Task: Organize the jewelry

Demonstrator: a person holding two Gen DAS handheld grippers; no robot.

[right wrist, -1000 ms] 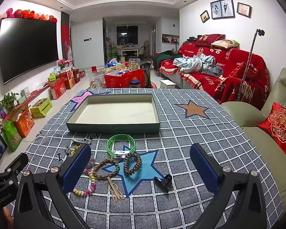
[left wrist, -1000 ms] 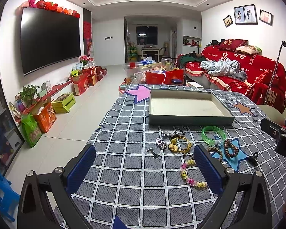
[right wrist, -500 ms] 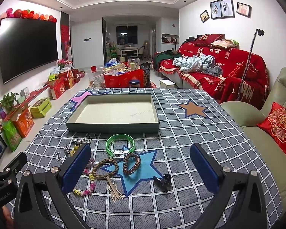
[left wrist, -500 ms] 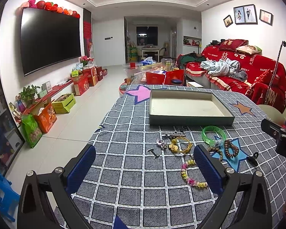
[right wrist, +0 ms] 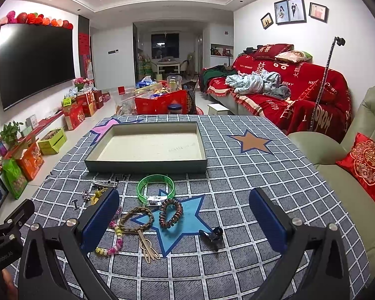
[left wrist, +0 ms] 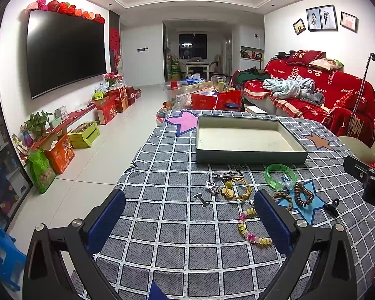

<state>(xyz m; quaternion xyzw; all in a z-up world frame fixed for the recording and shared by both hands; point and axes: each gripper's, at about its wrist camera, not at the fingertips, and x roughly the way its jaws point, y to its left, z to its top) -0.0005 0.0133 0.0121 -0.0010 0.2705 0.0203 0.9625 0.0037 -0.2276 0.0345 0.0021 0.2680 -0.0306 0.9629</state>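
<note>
An empty grey-green tray sits on the checked tablecloth. In front of it lie a green bangle, a brown coil bracelet, a braided bracelet, a pastel bead bracelet, a gold bangle, a silver clip and a black claw clip. My left gripper is open and empty, low over the near table. My right gripper is open and empty, above the coil bracelet.
The table's left edge drops to a white floor with boxes. A red sofa stands at the back right and a green armchair with a red cushion is beside the table's right side.
</note>
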